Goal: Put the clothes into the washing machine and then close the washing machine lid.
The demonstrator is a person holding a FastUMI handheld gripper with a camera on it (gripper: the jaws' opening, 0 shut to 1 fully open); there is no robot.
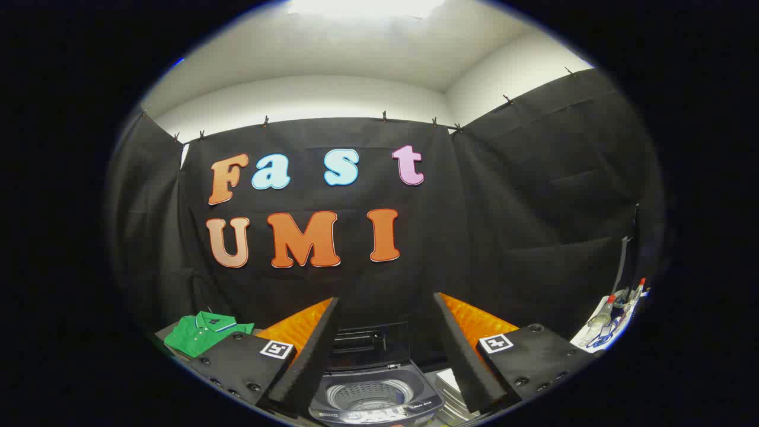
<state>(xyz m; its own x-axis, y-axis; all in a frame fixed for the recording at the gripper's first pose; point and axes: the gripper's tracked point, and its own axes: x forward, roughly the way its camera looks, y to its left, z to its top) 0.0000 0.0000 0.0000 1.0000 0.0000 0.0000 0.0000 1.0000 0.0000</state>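
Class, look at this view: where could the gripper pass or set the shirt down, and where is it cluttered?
The gripper has open jaws holding nothing. Between them, the washing machine stands lid up, its drum looking bare: free to drop into. The green polo shirt fills its stand. Bottles crowd the white surface opposite.

folded green shirt (204, 333) lying on the worktop (168, 333) at its left edge; washing machine (373, 391) mid-worktop, lid up.

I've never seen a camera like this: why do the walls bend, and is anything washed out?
Gripper view: the fisheye lens bows the straight wall edges; the ceiling light glares white; the green polo shirt and the open tool over the small grey washing machine stay sharp.
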